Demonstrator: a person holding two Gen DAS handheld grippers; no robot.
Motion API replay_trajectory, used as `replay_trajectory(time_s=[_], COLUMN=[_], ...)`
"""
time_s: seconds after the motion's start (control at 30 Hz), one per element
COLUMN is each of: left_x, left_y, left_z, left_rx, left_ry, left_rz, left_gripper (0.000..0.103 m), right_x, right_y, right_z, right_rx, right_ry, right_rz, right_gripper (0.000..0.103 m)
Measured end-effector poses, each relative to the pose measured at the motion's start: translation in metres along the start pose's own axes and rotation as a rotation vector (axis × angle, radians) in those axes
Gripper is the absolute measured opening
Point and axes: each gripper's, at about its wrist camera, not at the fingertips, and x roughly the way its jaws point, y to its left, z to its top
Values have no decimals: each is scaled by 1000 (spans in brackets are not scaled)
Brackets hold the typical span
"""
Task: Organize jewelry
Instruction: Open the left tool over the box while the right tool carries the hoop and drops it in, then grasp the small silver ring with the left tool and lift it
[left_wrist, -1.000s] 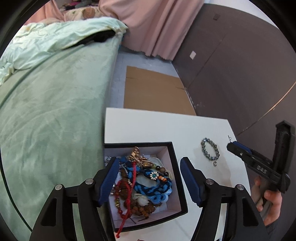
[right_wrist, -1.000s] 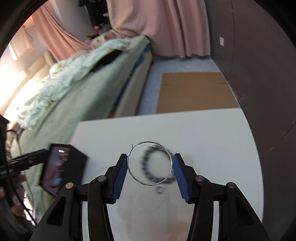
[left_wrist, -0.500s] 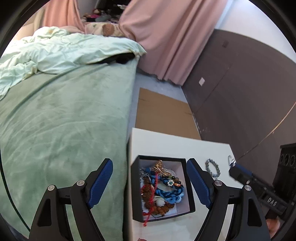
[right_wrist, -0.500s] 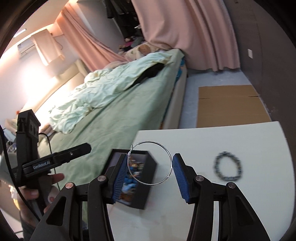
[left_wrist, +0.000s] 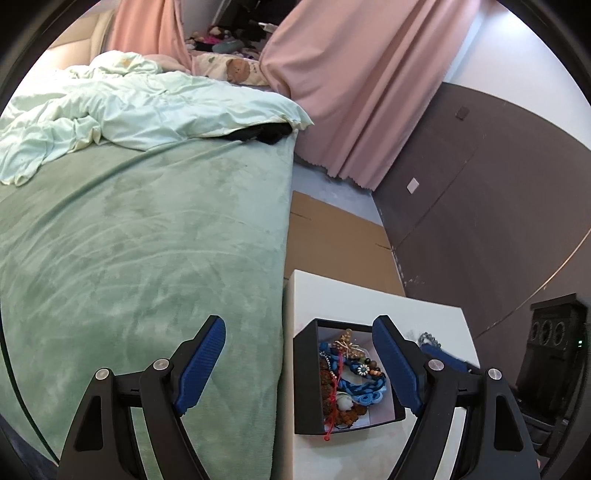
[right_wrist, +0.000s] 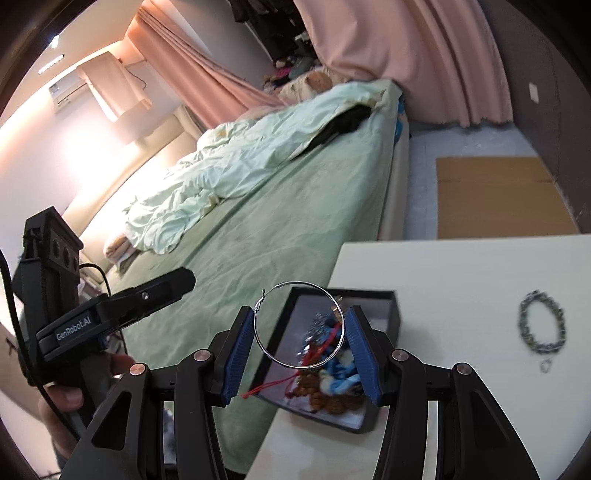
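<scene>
my right gripper (right_wrist: 300, 345) is opening up, with the thin hoop earring (right_wrist: 298, 325) sitting between the blue pads, low centre of the frame, right over the black jewelry box (right_wrist: 384, 417) on the white table (right_wrist: 480, 266). left gripper (left_wrist: 299, 365) is spread wide and empty. beaded bracelet (right_wrist: 542, 328) lies at the right, well apart from the box.

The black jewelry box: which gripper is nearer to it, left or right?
Right. The right gripper, a hoop between its opening jaws, hangs over the box. The left gripper is beside the box, over the bed.
</scene>
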Motion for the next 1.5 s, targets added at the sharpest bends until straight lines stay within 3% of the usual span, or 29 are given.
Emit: replay_trajectory(time_s=[0.1,0.5,0.9,1.1,1.2,1.5], left_x=[-3,-7,6,17,26,50], left_y=[-1,-40,-92,-117,-129,-164], left_z=[1,-13,-33,-41,-46,-64], left_rx=[0,73,193,233,249,313], left_ry=[-23,-122,-123,-92,-62,21], left_rz=[-6,9,-45,-61,-86,-132], left_gripper=[82,82,82,82,82,91], right_x=[-10,-71,-117,-137,-150,-166], right_y=[-7,-42,-62,-83,-102,-147], right_z=[-3,-9,-12,-14,-19,-26], right_rx=[23,123,201,242,292,404], right_ry=[-28,-94,-177,-176,-192,-163], right_rz=[-11,-121,-234,-240,-250,-253], right_gripper=[82,82,82,83,97,97])
